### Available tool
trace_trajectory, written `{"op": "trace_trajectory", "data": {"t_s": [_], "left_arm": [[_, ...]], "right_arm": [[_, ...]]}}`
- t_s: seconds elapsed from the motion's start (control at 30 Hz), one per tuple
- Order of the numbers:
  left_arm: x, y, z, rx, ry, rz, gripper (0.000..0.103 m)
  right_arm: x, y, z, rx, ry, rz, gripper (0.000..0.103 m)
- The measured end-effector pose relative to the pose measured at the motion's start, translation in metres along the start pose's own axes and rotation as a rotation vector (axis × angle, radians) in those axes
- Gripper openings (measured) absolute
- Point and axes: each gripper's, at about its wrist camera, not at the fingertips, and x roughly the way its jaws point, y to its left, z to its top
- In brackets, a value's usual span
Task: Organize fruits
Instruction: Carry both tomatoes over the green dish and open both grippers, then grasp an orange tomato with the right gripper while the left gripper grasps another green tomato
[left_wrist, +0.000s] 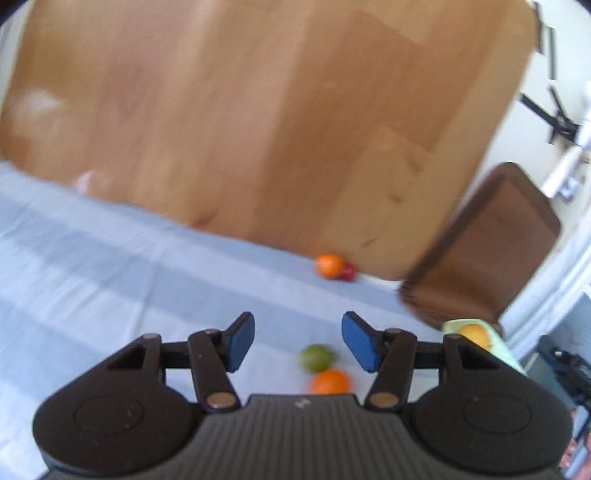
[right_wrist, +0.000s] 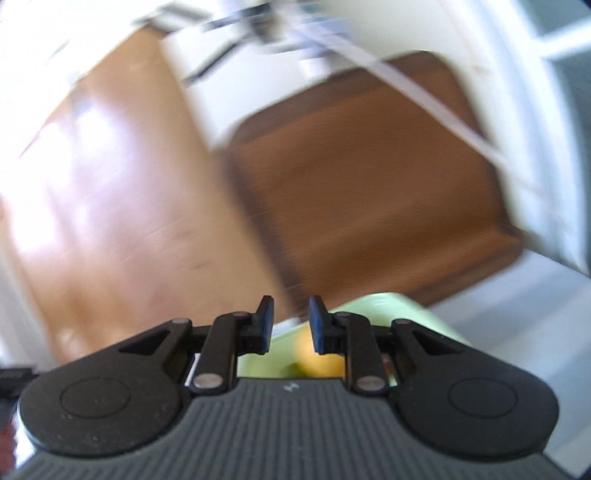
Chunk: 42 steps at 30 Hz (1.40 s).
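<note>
My left gripper stands open over a light blue cloth, with nothing between its blue pads. Just below its gap lie a green fruit and an orange, side by side. Farther off, at the cloth's far edge, another orange touches a small red fruit. A pale green tray at the right holds a yellow-orange fruit. My right gripper hovers above the pale green tray and a yellow fruit in it; its pads stand narrowly apart and hold nothing.
A brown chair seat stands just past the cloth's right end, close to the tray; it fills the middle of the right wrist view as the chair seat. A wooden floor lies beyond the table edge. Both views are blurred.
</note>
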Motion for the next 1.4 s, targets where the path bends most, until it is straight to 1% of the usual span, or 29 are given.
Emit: {"op": "trace_trajectory", "data": {"t_s": [0.03, 0.07, 0.17, 0.2, 0.23, 0.27, 0.3, 0.33, 0.4, 0.53, 0.57, 0.63, 0.77, 0.83, 0.87, 0.9, 0.93, 1.07, 1.2, 1.27, 1.4], "left_arm": [[0.000, 0.006, -0.003, -0.006, 0.010, 0.014, 0.054], [0.002, 0.009, -0.004, -0.007, 0.020, 0.016, 0.054], [0.013, 0.006, -0.001, 0.004, 0.044, -0.013, 0.054], [0.015, 0.004, 0.001, 0.013, 0.045, -0.030, 0.054], [0.020, 0.000, 0.003, 0.020, 0.048, -0.045, 0.054], [0.026, -0.004, 0.005, 0.029, 0.056, -0.057, 0.054], [0.033, -0.008, 0.006, 0.042, 0.070, -0.065, 0.054], [0.040, -0.012, 0.007, 0.054, 0.085, -0.066, 0.054], [0.055, -0.020, 0.006, 0.076, 0.117, -0.058, 0.054], [0.074, -0.024, 0.002, 0.100, 0.165, -0.047, 0.054], [0.079, -0.023, 0.002, 0.098, 0.173, -0.044, 0.054], [0.084, -0.020, 0.000, 0.092, 0.186, -0.042, 0.054], [0.089, -0.022, -0.007, 0.093, 0.206, -0.050, 0.054], [0.089, -0.028, -0.012, 0.126, 0.195, -0.036, 0.050], [0.088, -0.032, -0.014, 0.147, 0.188, -0.022, 0.048], [0.088, -0.036, -0.016, 0.169, 0.178, 0.004, 0.038], [0.088, -0.039, -0.018, 0.184, 0.174, 0.017, 0.030], [0.078, -0.052, -0.032, 0.223, 0.128, 0.053, 0.029], [0.052, -0.071, -0.057, 0.265, 0.113, 0.003, 0.029], [0.034, -0.082, -0.073, 0.293, 0.103, -0.028, 0.030], [0.008, -0.094, -0.101, 0.316, 0.092, -0.087, 0.030]], "right_arm": [[0.005, 0.013, -0.005, -0.027, 0.027, 0.044, 0.032], [0.011, 0.026, -0.010, -0.053, 0.062, 0.080, 0.032], [0.038, 0.073, -0.029, -0.181, 0.198, 0.142, 0.032], [0.047, 0.090, -0.038, -0.237, 0.242, 0.155, 0.037], [0.056, 0.104, -0.046, -0.287, 0.282, 0.166, 0.048], [0.065, 0.117, -0.055, -0.334, 0.318, 0.180, 0.051], [0.073, 0.127, -0.062, -0.371, 0.342, 0.194, 0.051], [0.082, 0.137, -0.068, -0.404, 0.368, 0.202, 0.051], [0.100, 0.148, -0.076, -0.429, 0.418, 0.201, 0.051], [0.133, 0.150, -0.084, -0.407, 0.481, 0.149, 0.050], [0.133, 0.150, -0.085, -0.389, 0.479, 0.153, 0.050], [0.132, 0.147, -0.084, -0.370, 0.480, 0.165, 0.036], [0.113, 0.144, -0.085, -0.407, 0.466, 0.142, 0.036], [0.099, 0.139, -0.084, -0.418, 0.461, 0.135, 0.036], [0.092, 0.137, -0.085, -0.428, 0.458, 0.128, 0.036], [0.082, 0.133, -0.086, -0.440, 0.452, 0.119, 0.036], [0.077, 0.129, -0.087, -0.447, 0.445, 0.110, 0.036], [0.046, 0.112, -0.088, -0.424, 0.427, 0.080, 0.036], [0.021, 0.096, -0.089, -0.364, 0.392, 0.028, 0.036], [0.012, 0.085, -0.086, -0.294, 0.366, 0.010, 0.036], [0.008, 0.069, -0.082, -0.191, 0.342, -0.043, 0.036]]}}
